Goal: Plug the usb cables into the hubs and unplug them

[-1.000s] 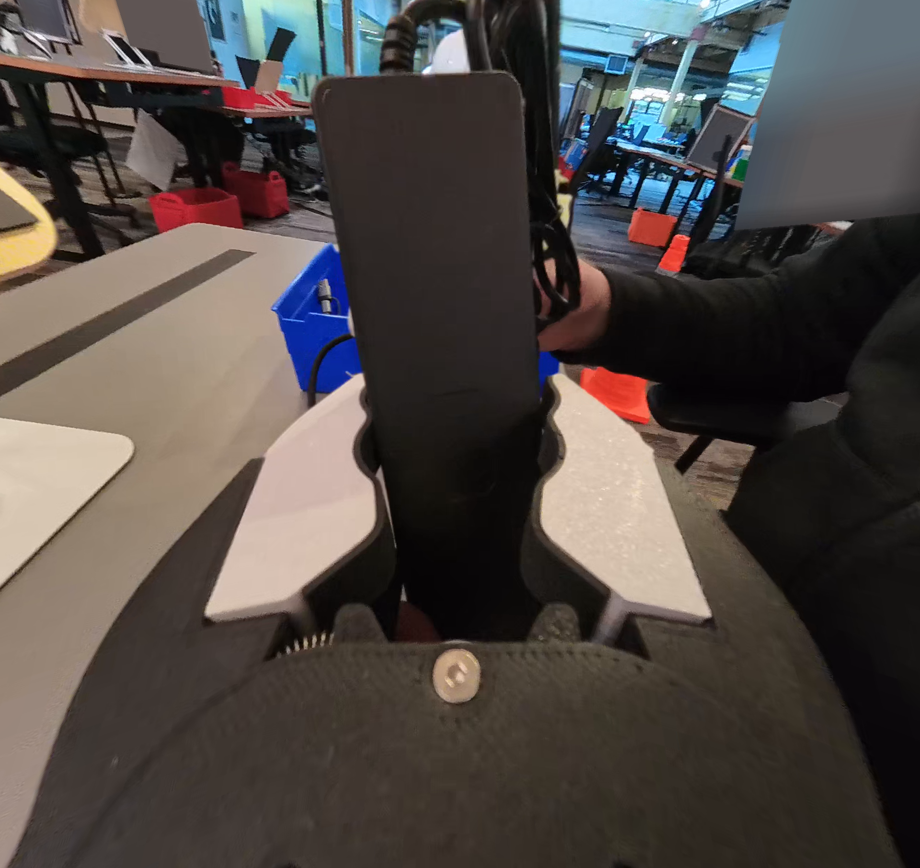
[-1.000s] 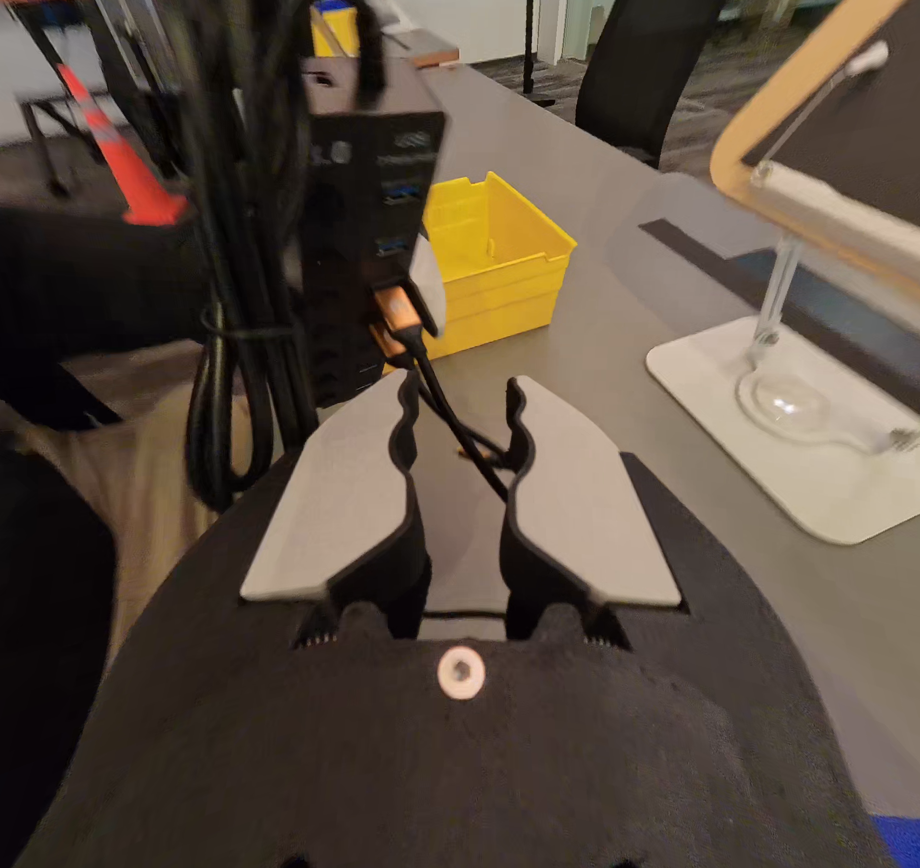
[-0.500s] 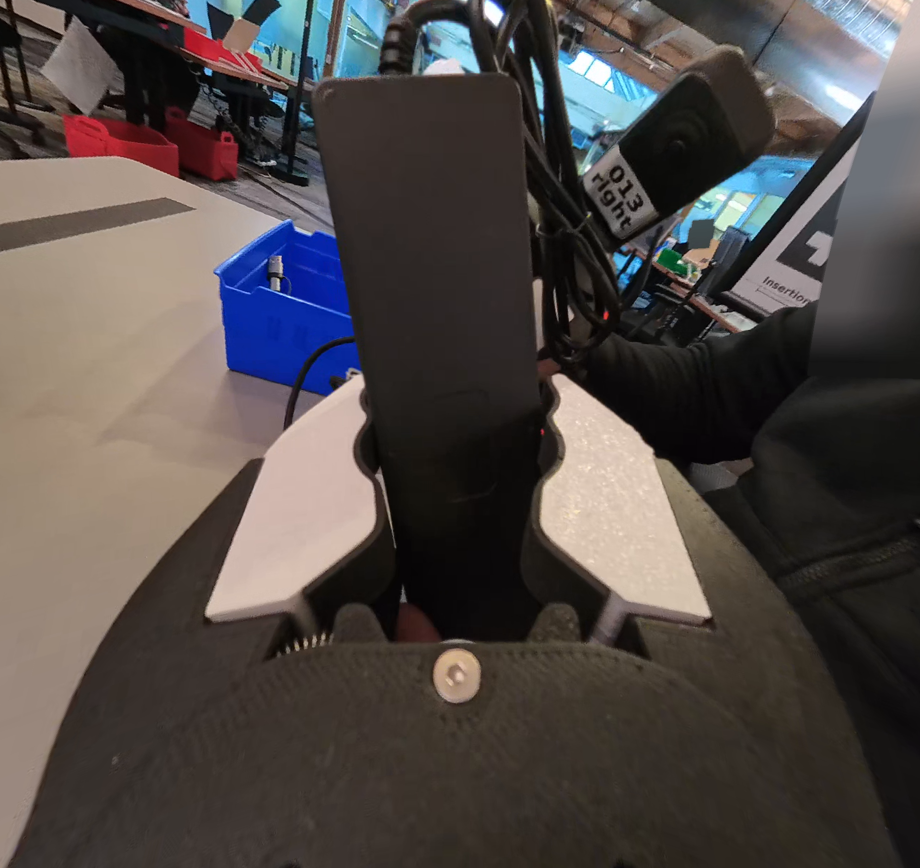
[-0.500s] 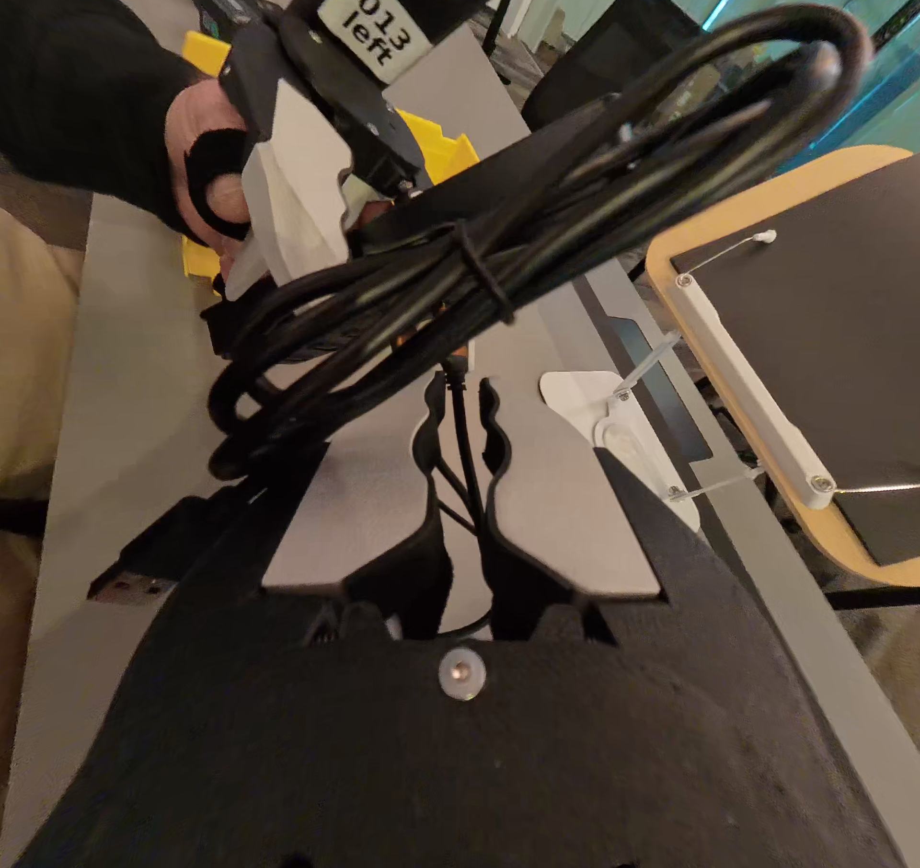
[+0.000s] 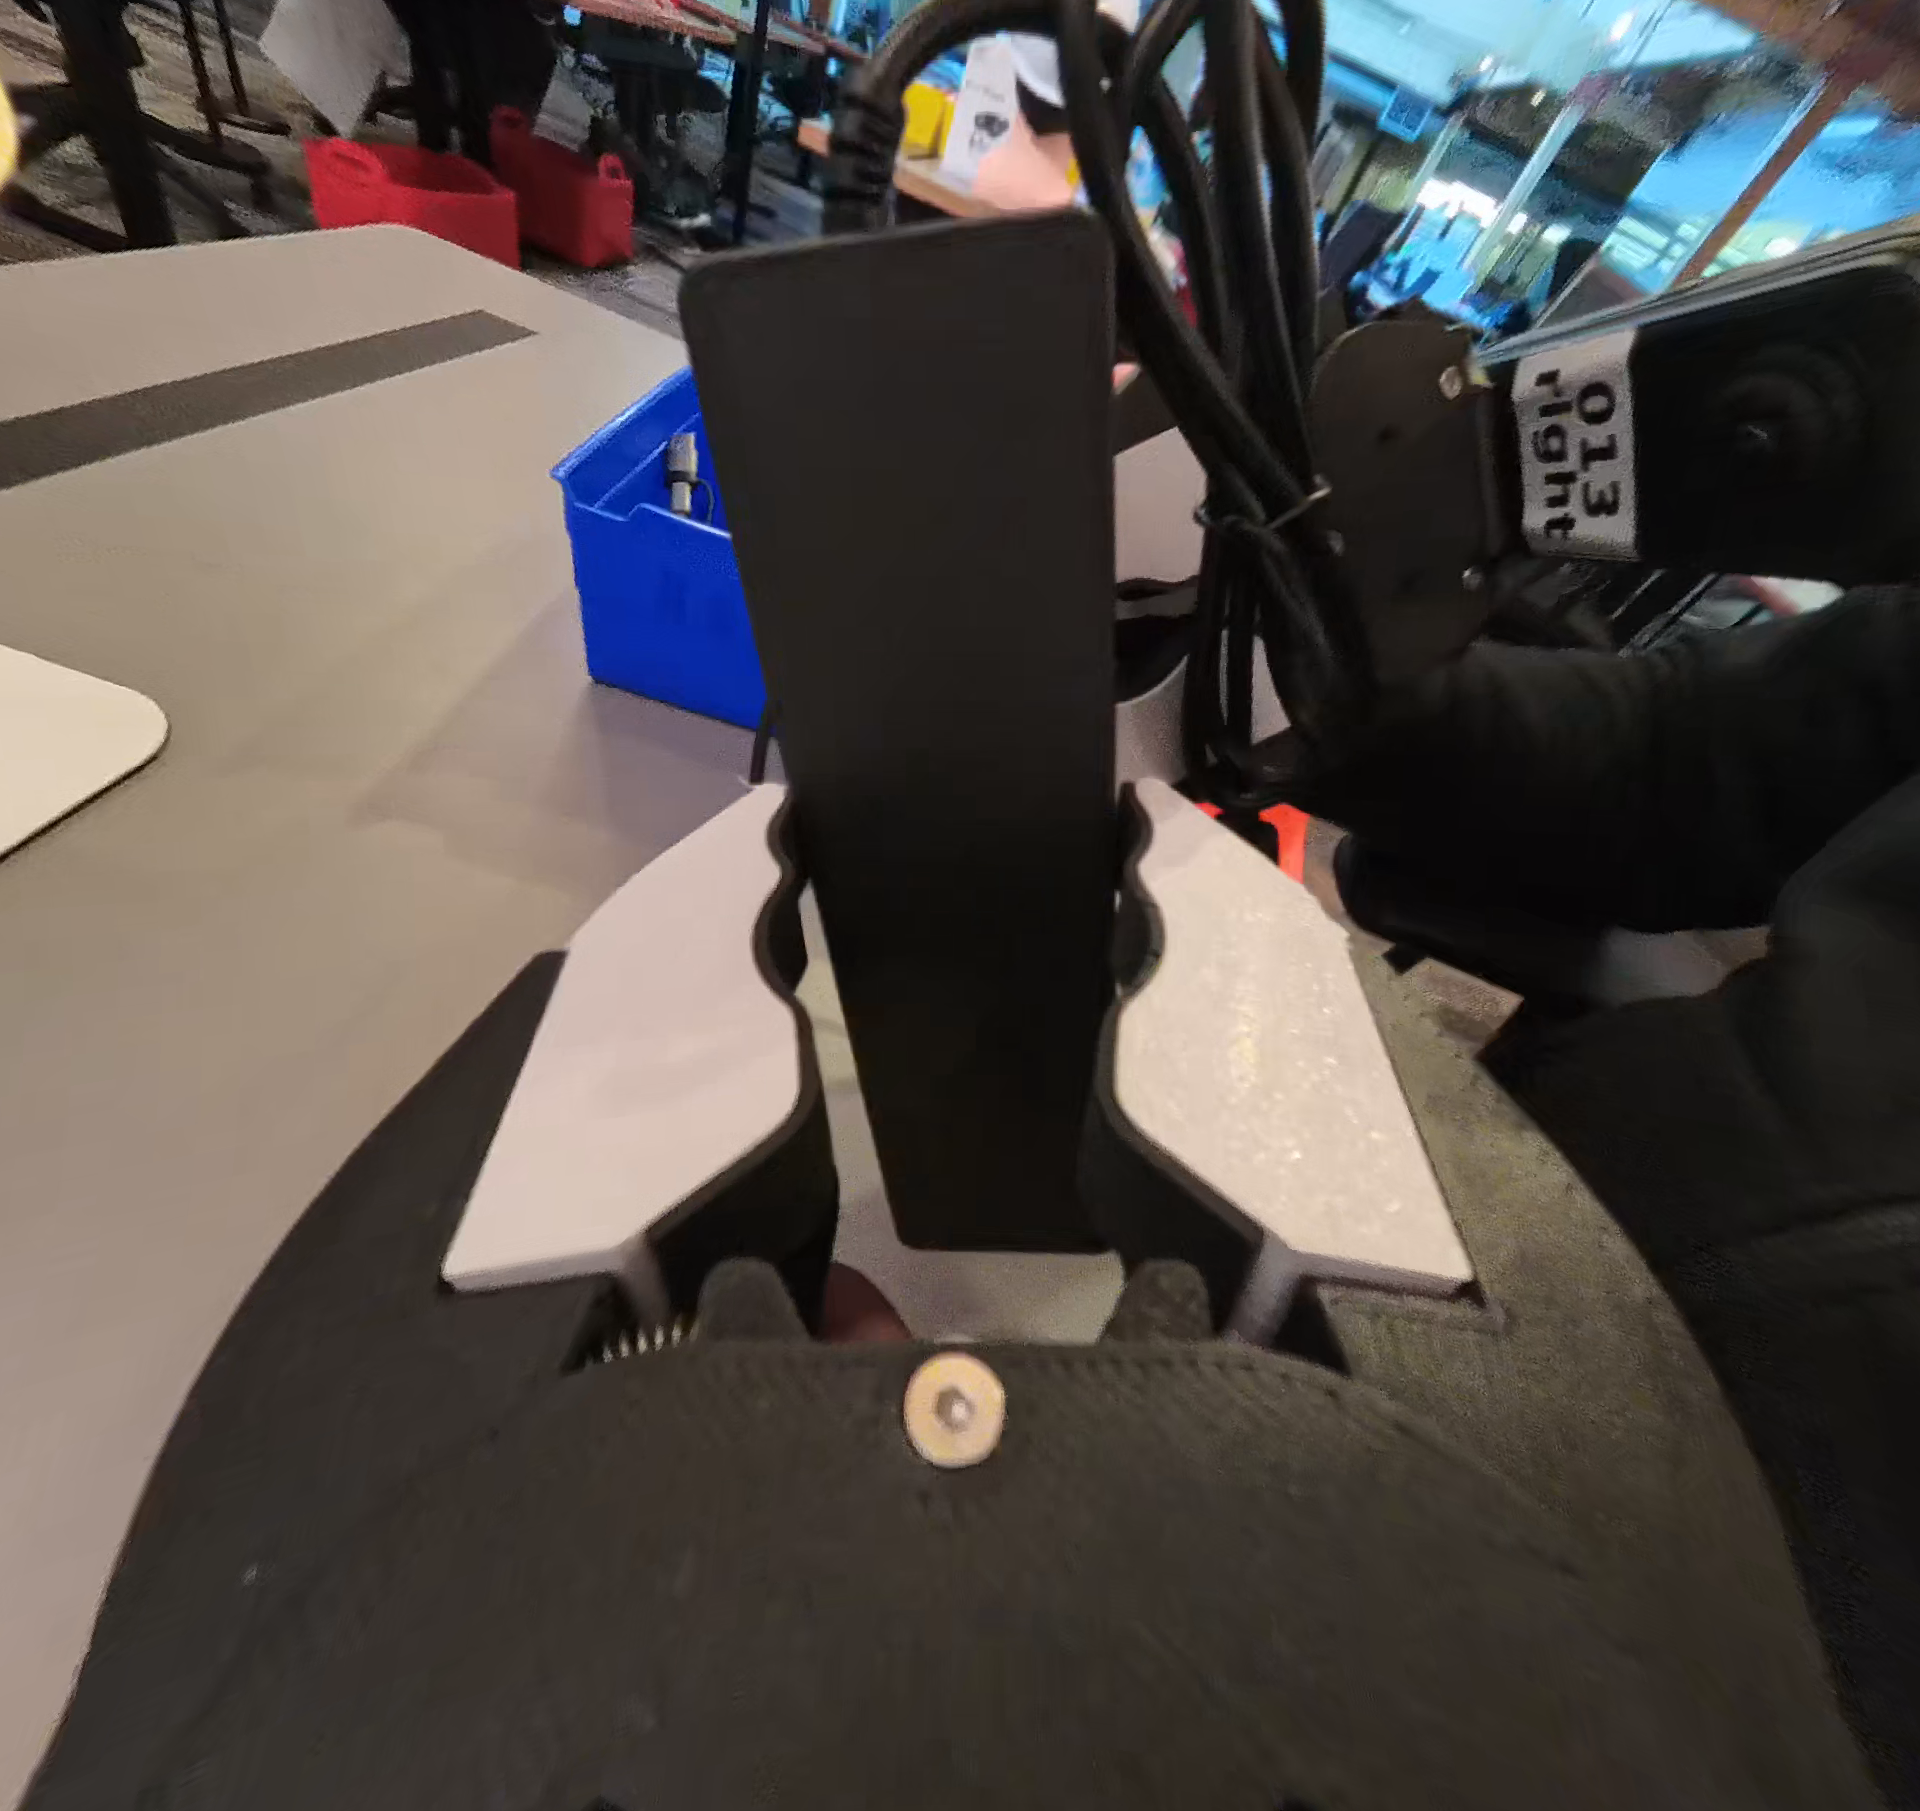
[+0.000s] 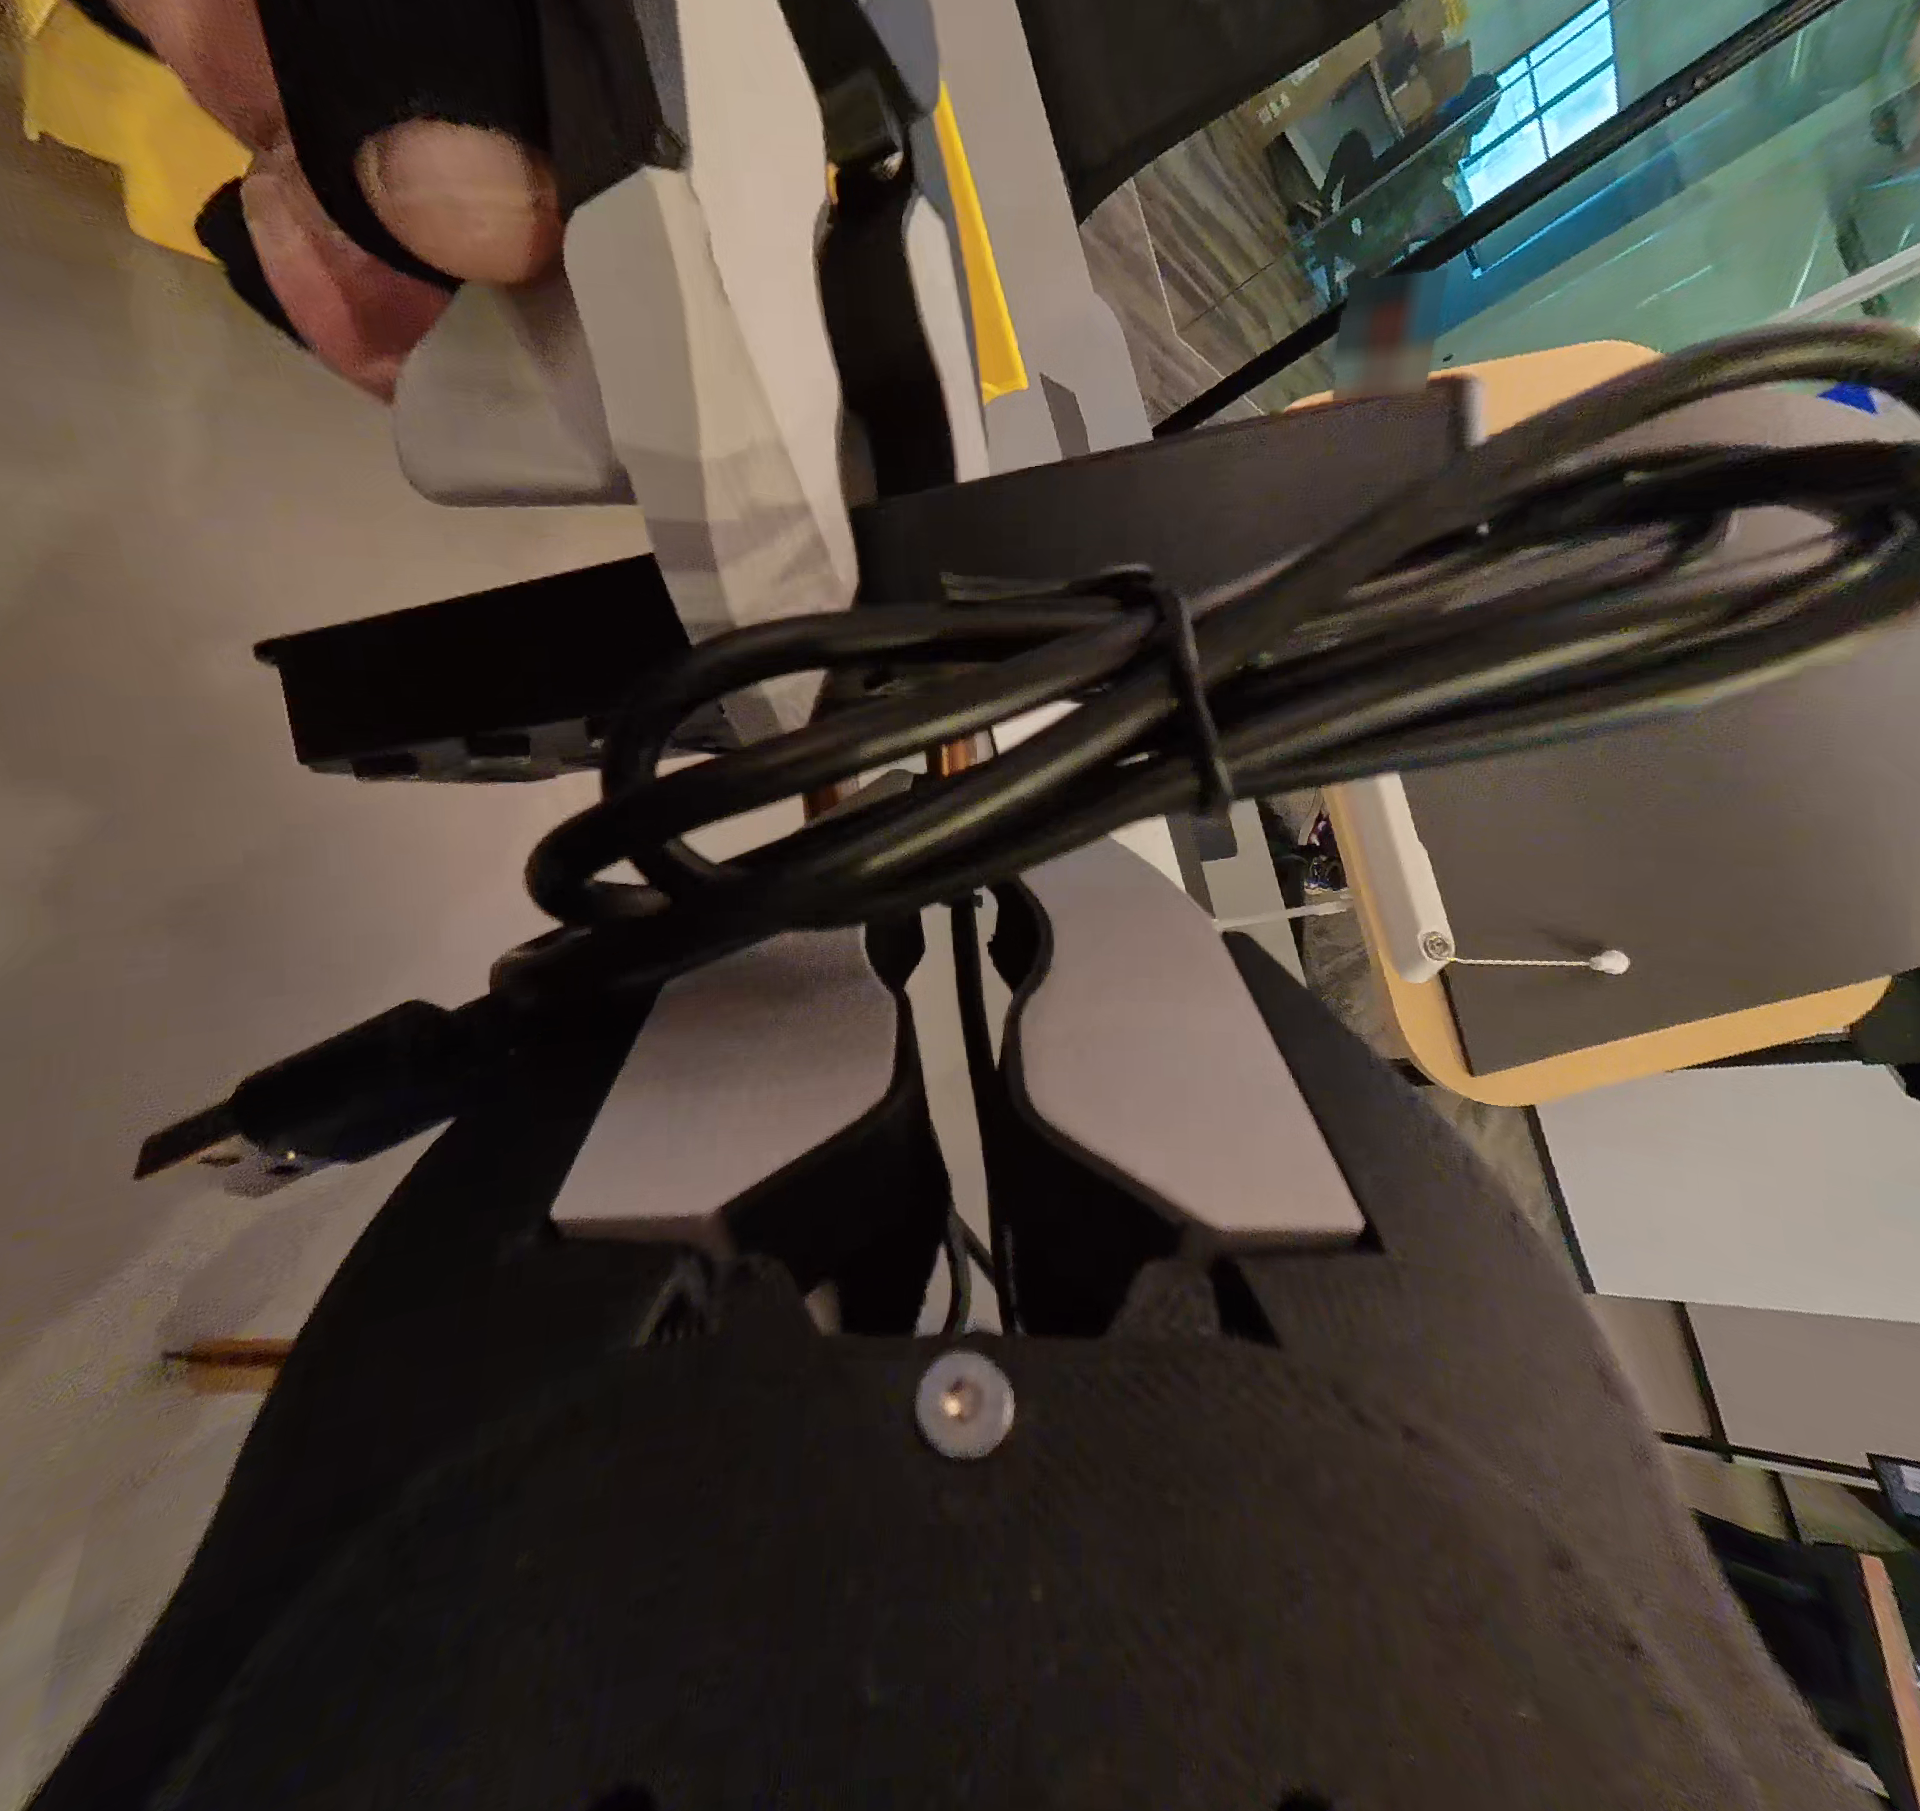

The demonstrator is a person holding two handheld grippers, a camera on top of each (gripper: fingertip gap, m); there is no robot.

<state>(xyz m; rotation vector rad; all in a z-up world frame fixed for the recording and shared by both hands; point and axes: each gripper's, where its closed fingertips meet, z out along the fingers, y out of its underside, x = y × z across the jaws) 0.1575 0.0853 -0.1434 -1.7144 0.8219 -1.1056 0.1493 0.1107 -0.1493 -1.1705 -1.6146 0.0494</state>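
Observation:
My left gripper (image 5: 956, 805) is shut on a long black USB hub (image 5: 914, 618) and holds it upright above the grey table (image 5: 312, 722). The hub's own black cable, tied in a bundle (image 5: 1236, 473), hangs off its far end. In the right wrist view the hub (image 6: 457, 701) lies across the frame under the left gripper's white fingers (image 6: 717, 431). My right gripper (image 6: 954, 920) is shut on a thin black cable (image 6: 971, 1055) just below the bundle (image 6: 1143, 722). A copper-coloured plug (image 6: 961, 759) shows at the hub's port side, partly hidden. The bundle's USB plug (image 6: 281, 1127) dangles left.
A blue bin (image 5: 644, 587) holding a small connector stands on the table behind the hub. A yellow bin (image 6: 104, 130) sits behind the left hand. A white stand base (image 5: 62, 753) and a wood-framed dark board (image 6: 1662, 826) stand nearby. The right gripper's camera housing (image 5: 1714, 431) is close beside the hub. My left and right fingertips are right by each other.
My right gripper has closed from open onto the thin cable and moved in right under the hub. My left gripper has kept its hold and swung the hub towards the right gripper.

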